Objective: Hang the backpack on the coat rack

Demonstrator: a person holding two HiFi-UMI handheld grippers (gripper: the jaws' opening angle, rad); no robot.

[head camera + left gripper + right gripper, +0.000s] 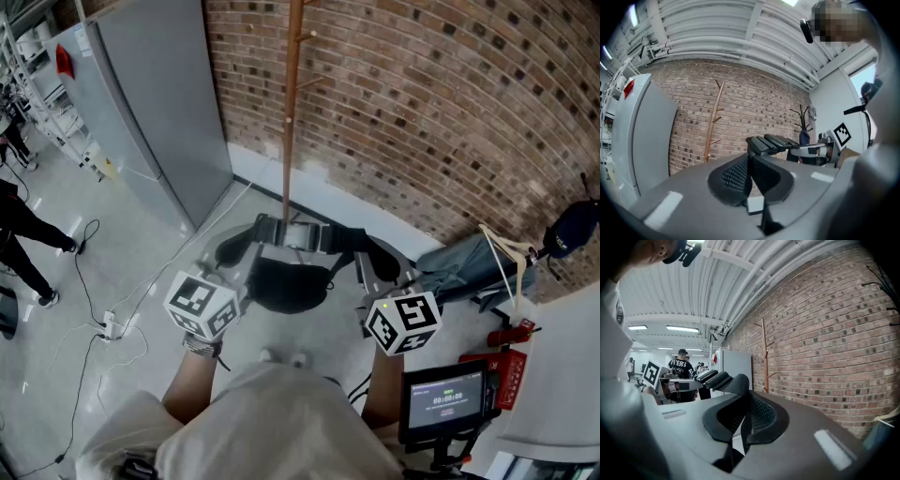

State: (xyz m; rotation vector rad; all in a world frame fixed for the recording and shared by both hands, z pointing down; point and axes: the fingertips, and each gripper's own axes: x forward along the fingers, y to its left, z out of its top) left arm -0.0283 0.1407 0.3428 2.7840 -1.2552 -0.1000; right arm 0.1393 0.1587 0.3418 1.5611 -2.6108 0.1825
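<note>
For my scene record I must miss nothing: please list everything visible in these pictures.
coat rack: one, brown wood, upright against the brick wall
cabinet: one, grey, left of the rack
dark item, perhaps the backpack: one, black, middle of the head view
fabric bundle: one, blue-grey with beige strap, floor at right
screen: one, black, bottom right
power strip with cables: one, white, floor at left
left gripper: one, grey, shut, empty
right gripper: one, grey, shut, empty

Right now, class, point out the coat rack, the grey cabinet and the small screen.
coat rack [292, 112]: head view, middle of its wooden pole.
grey cabinet [159, 103]: head view, its front face.
small screen [442, 399]: head view, its lit display.
</note>
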